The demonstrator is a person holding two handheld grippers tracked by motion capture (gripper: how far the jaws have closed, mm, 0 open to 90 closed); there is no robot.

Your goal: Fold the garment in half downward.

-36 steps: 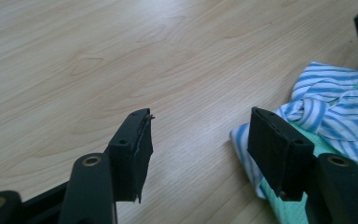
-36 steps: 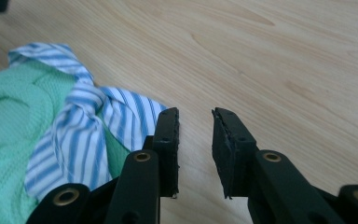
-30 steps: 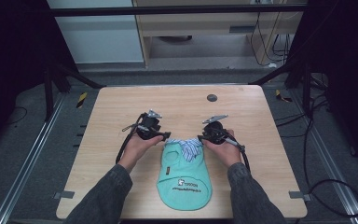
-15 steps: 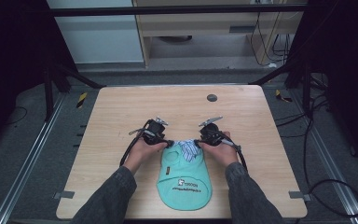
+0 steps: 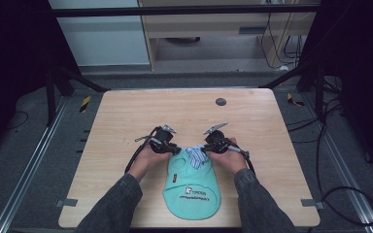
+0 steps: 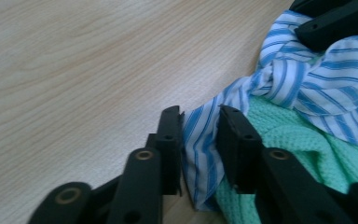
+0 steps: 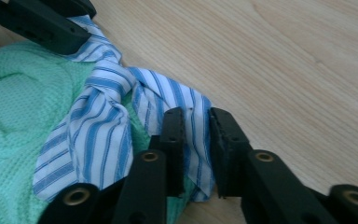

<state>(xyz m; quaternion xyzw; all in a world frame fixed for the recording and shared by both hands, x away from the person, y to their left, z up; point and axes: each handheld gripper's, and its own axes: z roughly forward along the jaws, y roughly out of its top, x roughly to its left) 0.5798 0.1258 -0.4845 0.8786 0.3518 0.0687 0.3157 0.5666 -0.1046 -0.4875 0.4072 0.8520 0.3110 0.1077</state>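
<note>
Table (image 5: 126,126): garment (image 5: 193,187) lies flat near the 6 o'clock edge, at about mid-width, long axis running 12 to 6. Collar (image 5: 193,156) at the garment's 12 o'clock end, resting on the table.

Left gripper (image 5: 171,147) at the collar's 9 o'clock side; a collar point (image 6: 200,154) sits between its jaws. Right gripper (image 5: 207,145) at the collar's 3 o'clock side, with the other collar point (image 7: 196,135) between its jaws. The two grippers face each other across the collar, near together.

Small disc (image 5: 220,101) on the table toward 12 o'clock, well apart from garment and grippers.

Forearms enter from 6 o'clock, one on each side of the garment.
</note>
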